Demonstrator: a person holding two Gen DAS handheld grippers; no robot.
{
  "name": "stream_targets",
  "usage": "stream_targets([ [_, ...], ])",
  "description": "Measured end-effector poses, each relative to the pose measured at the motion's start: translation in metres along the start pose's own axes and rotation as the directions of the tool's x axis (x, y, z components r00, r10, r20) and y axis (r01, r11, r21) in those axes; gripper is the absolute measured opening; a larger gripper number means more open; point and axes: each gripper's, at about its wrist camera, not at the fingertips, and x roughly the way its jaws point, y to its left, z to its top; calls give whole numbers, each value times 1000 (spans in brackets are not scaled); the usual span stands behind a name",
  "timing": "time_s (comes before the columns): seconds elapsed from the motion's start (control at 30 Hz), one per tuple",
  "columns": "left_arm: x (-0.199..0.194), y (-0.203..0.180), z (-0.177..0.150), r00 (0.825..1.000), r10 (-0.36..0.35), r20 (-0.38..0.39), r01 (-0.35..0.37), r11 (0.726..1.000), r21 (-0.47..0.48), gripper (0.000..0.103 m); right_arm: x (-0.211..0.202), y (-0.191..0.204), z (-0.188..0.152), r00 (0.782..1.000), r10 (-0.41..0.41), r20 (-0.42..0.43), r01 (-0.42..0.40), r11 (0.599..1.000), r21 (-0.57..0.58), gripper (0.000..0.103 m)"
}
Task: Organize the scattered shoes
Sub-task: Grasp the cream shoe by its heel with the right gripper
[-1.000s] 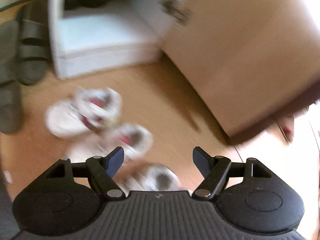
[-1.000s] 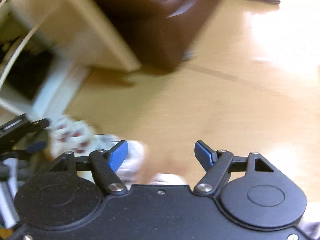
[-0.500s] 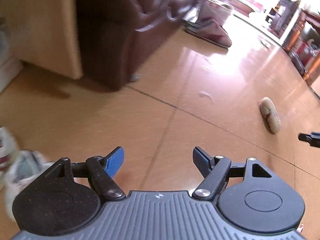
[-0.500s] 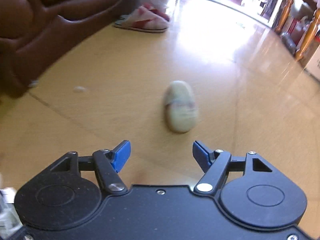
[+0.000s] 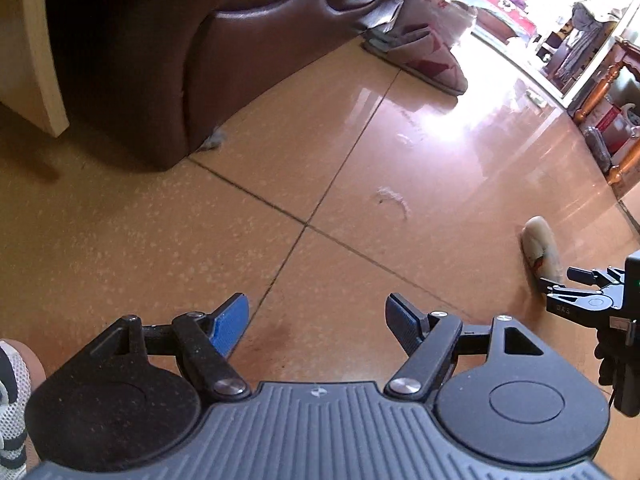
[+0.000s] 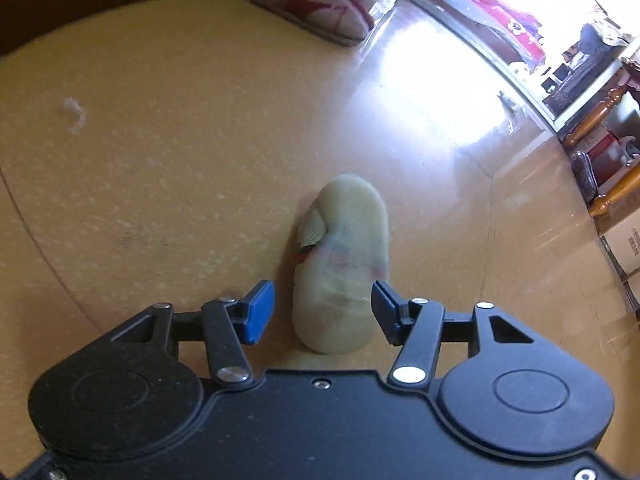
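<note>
A small pale shoe (image 6: 344, 264) lies sole-up on the tan tile floor. My right gripper (image 6: 322, 312) is open, with the shoe's near end between its fingers, not clamped. The same shoe (image 5: 540, 248) shows at the right of the left wrist view, with the right gripper (image 5: 556, 284) at its near end. My left gripper (image 5: 316, 324) is open and empty above bare floor. A white mesh shoe (image 5: 12, 404) shows at the bottom left edge. A red-and-white patterned slipper (image 5: 424, 56) lies far off by the sofa; it also shows in the right wrist view (image 6: 316, 8).
A brown leather sofa (image 5: 200, 40) stands at the upper left, with a light wooden panel (image 5: 36, 52) beside it. Wooden furniture legs (image 6: 616, 192) and boxes line the far right. Bits of lint (image 5: 392, 200) lie on the floor.
Both grippers swung right, away from the white shoes and cabinet. The right gripper has closed in on the pale shoe, which now lies between its open fingers.
</note>
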Motion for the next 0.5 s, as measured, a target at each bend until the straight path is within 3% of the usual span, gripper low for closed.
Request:
stream_targets([
  [0.03,1,2,-1,1000,6,-3,-6,1000,-1,75,4,-2,-2,1000,2,-5,-2,1000,2,37],
  [0.07,1,1,0,1000,0,-2,0,1000,-7,75,4,-7,-2,1000,3,2,-3,999,33,37],
  [0.17,-2,-1,1,1000,-18,0,18,1000,-26,75,-1,-35,-7,997,67,26,-71,970,231,32],
  [0.23,-3,-2,2,1000,-30,2,30,999,-39,75,-6,-70,-14,977,198,74,-208,837,506,31],
  [0.27,-4,-3,2,999,-36,3,36,998,-45,75,-6,-87,-24,956,264,129,-283,714,640,27],
  [0.3,-4,-4,2,999,-41,4,42,998,-51,75,-7,-108,-40,917,337,213,-367,507,780,26],
  [0.37,-6,-5,3,999,-53,6,53,997,-64,75,-6,-128,-71,841,442,312,-427,188,884,25],
  [0.4,-7,-6,4,998,-59,7,59,996,-70,75,-8,-128,-80,824,492,282,-409,171,896,24],
  [0.43,-7,-7,4,998,-65,8,65,995,-77,75,-15,-127,-80,844,494,207,-380,279,882,27],
  [0.47,-8,-9,4,998,-67,12,67,996,-64,75,-22,-125,-80,863,488,132,-348,384,855,43],
  [0.5,-11,-14,5,997,-68,20,68,997,-38,75,-28,-124,-79,881,467,71,-317,471,823,44],
])
